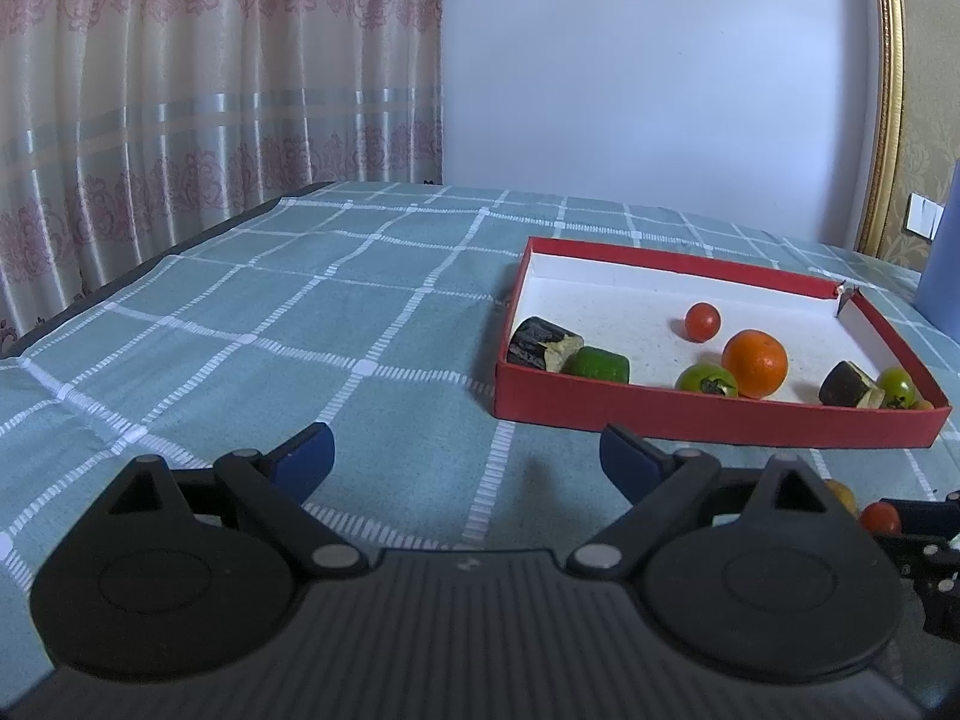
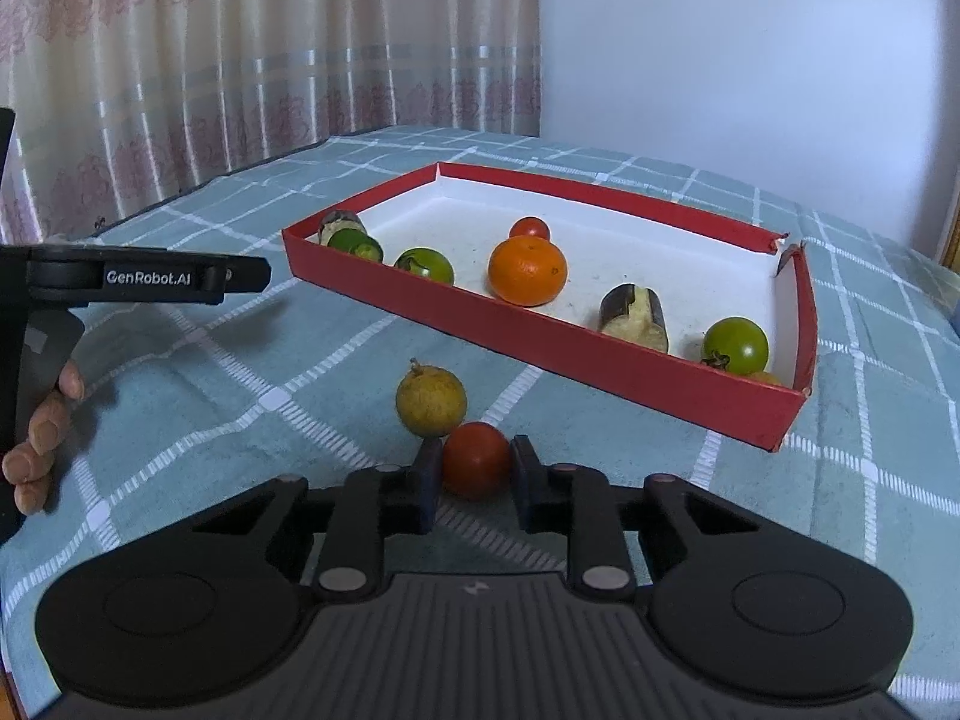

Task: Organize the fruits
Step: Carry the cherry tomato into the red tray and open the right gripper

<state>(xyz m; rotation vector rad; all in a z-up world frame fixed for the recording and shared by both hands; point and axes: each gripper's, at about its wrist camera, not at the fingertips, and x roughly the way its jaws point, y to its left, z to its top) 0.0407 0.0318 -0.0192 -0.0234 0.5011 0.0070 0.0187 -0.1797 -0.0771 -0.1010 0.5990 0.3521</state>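
Beside red tray [image 2: 540,333]: right gripper [image 2: 475,468] jaws pinching red tomato [image 2: 476,459]; left gripper [image 1: 467,456] jaws spread, empty.

home bedroom, patterned curtain [image 1: 210,90], checked bedcover [image 1: 300,312], gilt frame [image 1: 888,90], wall switch [image 1: 924,213]

The only readable text is "GenRobot.AI", in white letters on the black side of the left gripper [image 2: 240,276], seen in the right wrist view, up and to the left of the right gripper [image 2: 474,468]. Nothing else carries legible writing.
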